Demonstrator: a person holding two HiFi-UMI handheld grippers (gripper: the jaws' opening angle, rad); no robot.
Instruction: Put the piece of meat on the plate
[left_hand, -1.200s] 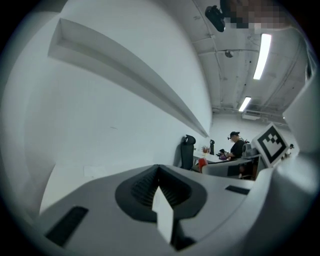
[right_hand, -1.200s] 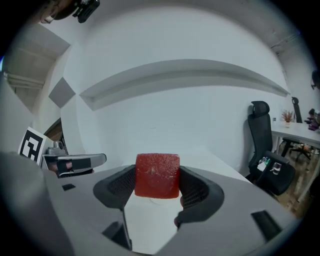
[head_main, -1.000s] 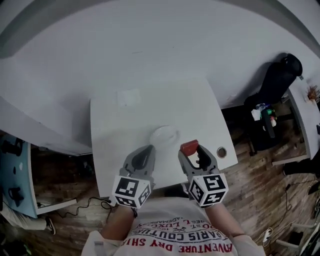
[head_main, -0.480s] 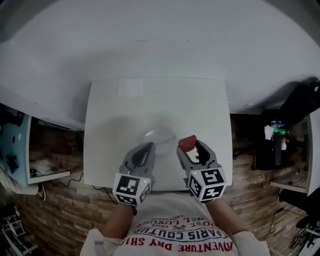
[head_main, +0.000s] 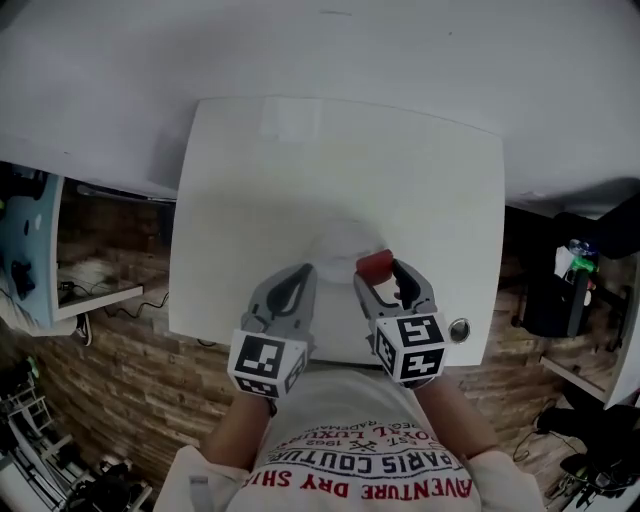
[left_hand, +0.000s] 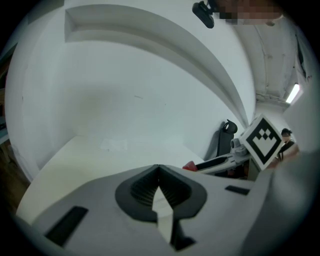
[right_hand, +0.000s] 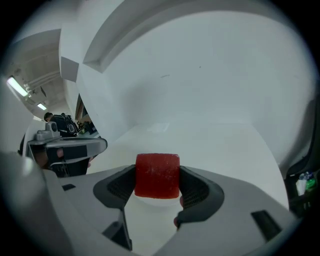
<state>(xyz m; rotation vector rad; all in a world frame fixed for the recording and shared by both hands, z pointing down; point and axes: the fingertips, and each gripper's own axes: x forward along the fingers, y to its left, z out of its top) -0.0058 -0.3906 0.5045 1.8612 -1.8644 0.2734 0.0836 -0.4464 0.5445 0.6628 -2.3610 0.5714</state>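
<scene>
A red block of meat (right_hand: 157, 175) sits clamped between the jaws of my right gripper (right_hand: 158, 186), held above the white table. From the head view the meat (head_main: 375, 265) hangs at the right rim of a small white plate (head_main: 338, 243). My left gripper (head_main: 293, 290) hovers just left of the plate's near edge with its jaws shut and nothing between them. In the left gripper view the jaw tips (left_hand: 159, 172) meet, and the meat (left_hand: 190, 165) shows to the right.
The white table (head_main: 260, 190) stands against a white wall, with a faint paper patch (head_main: 283, 121) near its far edge. A round metal grommet (head_main: 458, 329) sits at the near right corner. A dark chair (head_main: 600, 240) stands beyond the right edge.
The head view has shifted, so the table and plate sit farther right and nearer in the frame. Both grippers keep their places by the plate, and the meat stays clamped.
</scene>
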